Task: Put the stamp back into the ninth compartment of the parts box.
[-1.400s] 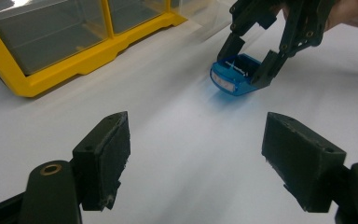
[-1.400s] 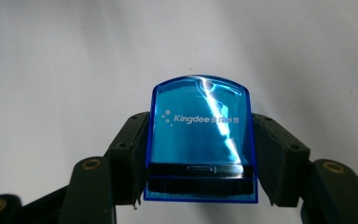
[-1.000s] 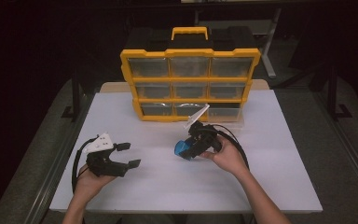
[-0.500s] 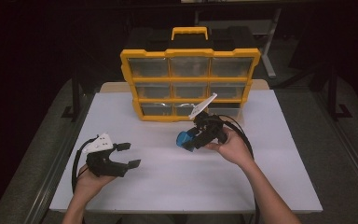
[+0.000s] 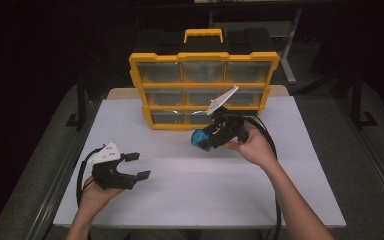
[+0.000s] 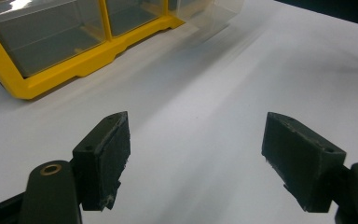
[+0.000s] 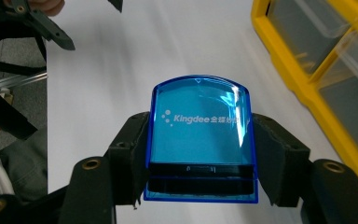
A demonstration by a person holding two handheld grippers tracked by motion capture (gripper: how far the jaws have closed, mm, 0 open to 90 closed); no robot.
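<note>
A clear blue plastic block (image 7: 200,140) printed "Kingdee" sits between the jaws of my right gripper (image 7: 200,154), which is shut on it. In the high view the right gripper (image 5: 207,140) holds the blue block (image 5: 198,138) above the table, just in front of the yellow drawer organizer (image 5: 203,90). My left gripper (image 5: 137,166) rests low at the front left of the white table (image 5: 205,190), jaws wide apart and nothing between them. In the left gripper view the left gripper (image 6: 196,149) stands open over bare white table, with the organizer (image 6: 51,51) at the upper left.
The organizer has several clear drawers and a yellow handle (image 5: 203,35) on a black top. One clear drawer (image 6: 209,14) juts out at the bottom row. Dark floor and table legs surround the table. A cable (image 5: 275,150) loops from the right gripper.
The right gripper has carried the blue block up and to the right, closer to the organizer's bottom row. The left gripper has stayed still.
</note>
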